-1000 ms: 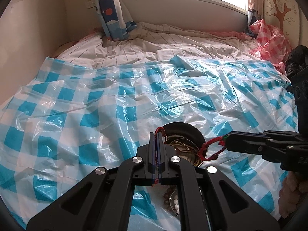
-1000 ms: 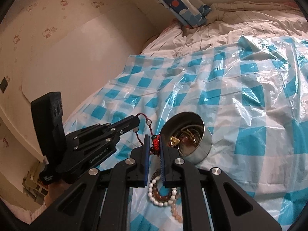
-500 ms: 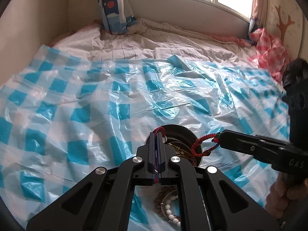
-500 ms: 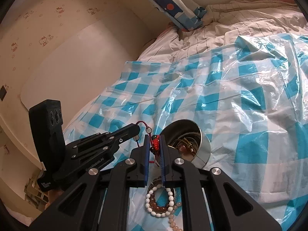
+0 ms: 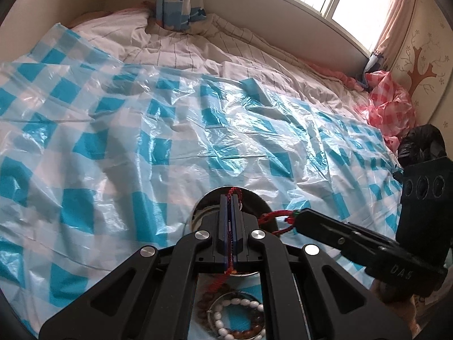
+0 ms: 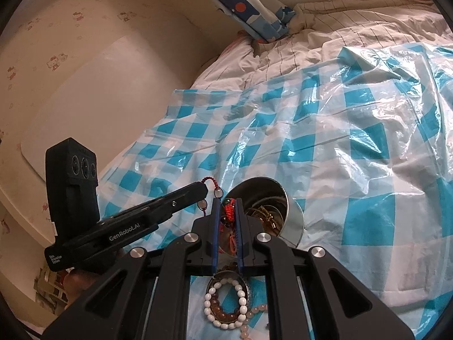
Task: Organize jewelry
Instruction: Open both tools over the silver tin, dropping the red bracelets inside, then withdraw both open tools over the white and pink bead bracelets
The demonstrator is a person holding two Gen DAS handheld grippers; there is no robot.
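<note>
Both grippers pinch one red cord bracelet (image 6: pixel 230 212) over a metal tin (image 6: pixel 286 218) on the checked plastic sheet (image 5: pixel 141 147): left gripper (image 5: pixel 230 198) clamped tight, right gripper (image 6: pixel 226 202) narrowly closed. Gripper frames partly hide the near beaded bracelets (image 6: pixel 226 303).

the left tool (image 5: pixel 230 198) has dipped and rolled, so the bed tilts across its view and its tip now sits right over the metal tin (image 6: pixel 286 215). the red cord bracelet (image 5: pixel 273 217) between both tools hangs shorter, the right tool (image 5: pixel 296 218) closer in. the white bead bracelet (image 6: pixel 225 303) shows fuller below.
</note>
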